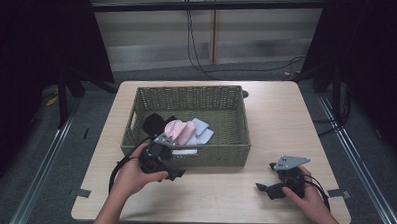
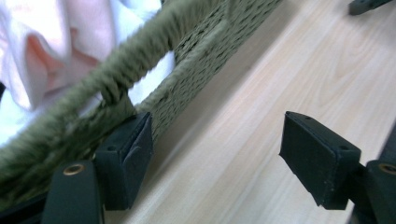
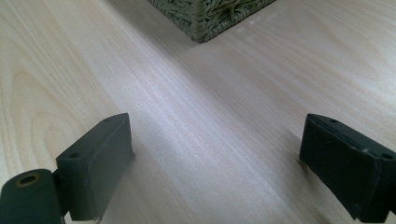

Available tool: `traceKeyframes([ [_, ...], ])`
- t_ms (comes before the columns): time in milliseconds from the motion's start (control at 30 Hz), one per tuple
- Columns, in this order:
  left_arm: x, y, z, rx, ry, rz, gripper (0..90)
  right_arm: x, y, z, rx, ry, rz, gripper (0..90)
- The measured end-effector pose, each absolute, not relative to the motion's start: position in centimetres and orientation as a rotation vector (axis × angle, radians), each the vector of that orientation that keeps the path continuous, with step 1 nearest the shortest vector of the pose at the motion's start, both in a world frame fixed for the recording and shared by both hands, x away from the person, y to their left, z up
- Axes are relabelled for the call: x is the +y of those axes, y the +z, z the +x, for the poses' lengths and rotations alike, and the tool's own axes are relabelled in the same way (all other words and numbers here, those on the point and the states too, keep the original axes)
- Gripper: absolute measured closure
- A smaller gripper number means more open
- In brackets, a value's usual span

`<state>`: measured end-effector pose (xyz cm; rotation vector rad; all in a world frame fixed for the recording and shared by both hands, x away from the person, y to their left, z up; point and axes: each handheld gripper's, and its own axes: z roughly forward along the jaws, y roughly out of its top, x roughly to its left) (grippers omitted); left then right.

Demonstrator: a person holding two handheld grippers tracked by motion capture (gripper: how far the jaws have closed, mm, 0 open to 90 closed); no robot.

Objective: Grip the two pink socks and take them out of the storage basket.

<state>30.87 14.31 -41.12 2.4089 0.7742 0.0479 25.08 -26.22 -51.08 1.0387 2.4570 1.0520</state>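
Basket [image 1: 185, 141] of pink and white cloths sits just ahead of the left gripper [image 2: 215, 154], jaws apart by its front handle, probably to grab it, while the right gripper [image 3: 215, 158] waits open over bare table [image 3: 196, 93].

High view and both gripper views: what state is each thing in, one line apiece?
Basket: upright on the table, open top, holding clothes.
Pink cloth: crumpled inside the basket.
White cloth: lying in the basket beside the pink one.
Black cloth: bunched in the basket.
Left tongs: open, empty, at the basket's near wall.
Right tongs: open, empty, over bare table.
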Motion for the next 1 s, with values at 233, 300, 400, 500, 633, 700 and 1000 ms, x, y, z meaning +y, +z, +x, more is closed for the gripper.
traceKeyframes([
  [233, 13.7, -39.1, 31.9, 0.782, -0.024, 2.463, 26.4, -26.2, -51.1, 25.1, 2.457, 1.051, 1.040, 8.8],
  [300, 13.7, -39.0, 32.0, 0.786, -0.030, 2.467, 26.4, -26.2, -51.1, 25.1, 2.457, 1.051, 1.040, 8.8],
  [400, 13.7, -38.6, 32.0, 0.783, -0.056, 2.459, 26.2, -26.2, -51.1, 25.1, 2.457, 1.051, 1.040, 8.8],
  [500, 13.8, -37.8, 32.0, 0.786, -0.060, 2.431, 26.2, -26.2, -51.1, 25.1, 2.457, 1.051, 1.041, 8.8],
  [633, 14.1, -36.7, 32.1, 0.788, -0.060, 2.411, 26.2, -26.2, -51.1, 25.1, 2.457, 1.052, 1.038, 8.8],
  [700, 14.1, -35.5, 32.6, 0.789, -0.041, 2.413, 26.2, -26.2, -51.1, 25.1, 2.457, 1.051, 1.040, 8.8],
  [1000, 14.0, -34.5, 35.0, 0.840, -0.022, 2.391, 26.5, -26.2, -51.1, 25.1, 2.457, 1.051, 1.041, 8.8],
])
